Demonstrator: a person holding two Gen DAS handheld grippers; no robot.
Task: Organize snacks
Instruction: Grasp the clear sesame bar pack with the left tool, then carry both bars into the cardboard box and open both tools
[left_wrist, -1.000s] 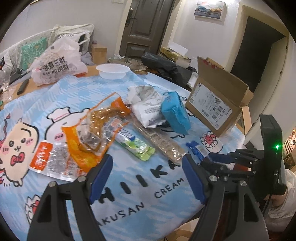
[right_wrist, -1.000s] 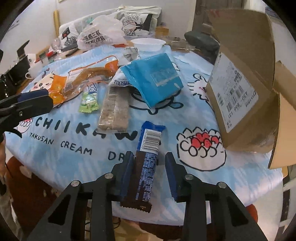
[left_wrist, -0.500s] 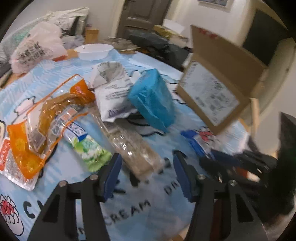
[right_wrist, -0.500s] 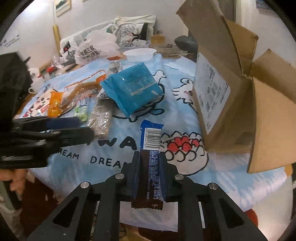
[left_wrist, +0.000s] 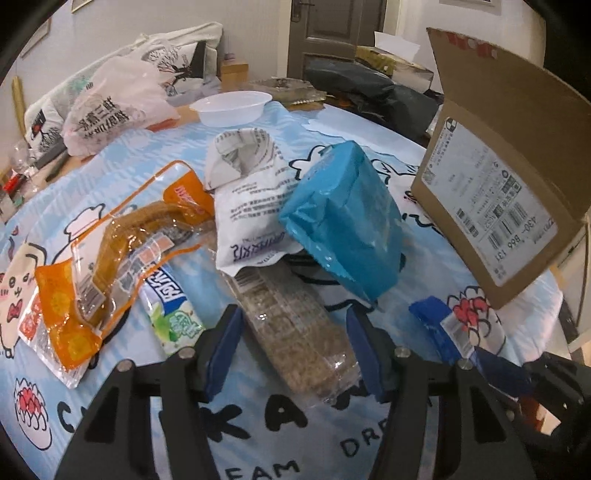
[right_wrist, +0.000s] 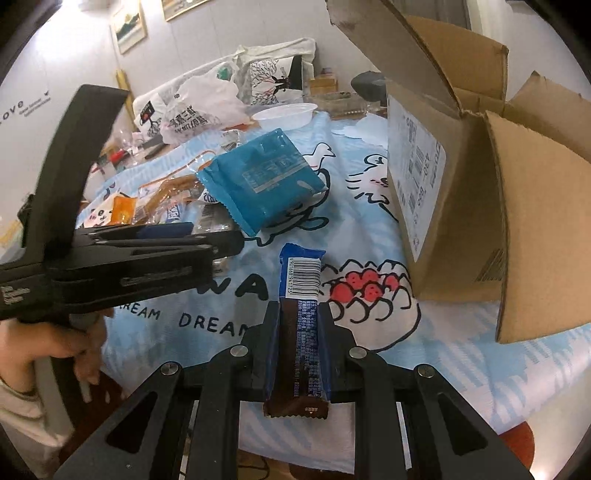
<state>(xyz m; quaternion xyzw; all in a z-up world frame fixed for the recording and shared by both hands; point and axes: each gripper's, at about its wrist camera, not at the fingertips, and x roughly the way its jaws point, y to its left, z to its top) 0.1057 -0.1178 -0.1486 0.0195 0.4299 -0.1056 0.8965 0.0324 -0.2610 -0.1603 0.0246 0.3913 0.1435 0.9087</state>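
Spread over a round table, a glossy blue cloth (left_wrist: 122, 155) printed with cartoon animals, strawberries and black letters carries the snacks. Near the cloth's front edge the right gripper (right_wrist: 297, 321) is clenched on a slim bar (right_wrist: 300, 295) in a crinkly foil wrapper, dark brown at the serrated tail, blue toward the far end, with a white barcode patch; its far end reaches out over the cloth. Its jaws have just been closing, the bar between them. The left gripper (left_wrist: 291, 343) has blue pads either side of a long clear sleeve (left_wrist: 291, 325) of grainy tan cakes lying flat on the cloth; its jaws have just been closing, and the left pad stands apart from the plastic, while the right one sits right at it. The sleeve's far end goes under a white pouch (left_wrist: 251, 206) with black print. A puffy blue pack (left_wrist: 347, 229) lies beside that, toward the right edge. Left of the sleeve lie a green-and-white stick (left_wrist: 171, 306) and a see-through orange bag (left_wrist: 110, 254). An open cardboard box (right_wrist: 454, 206), flaps up, label on its side, stands at the right edge. A white plastic bowl (left_wrist: 231, 107) sits at the far edge.
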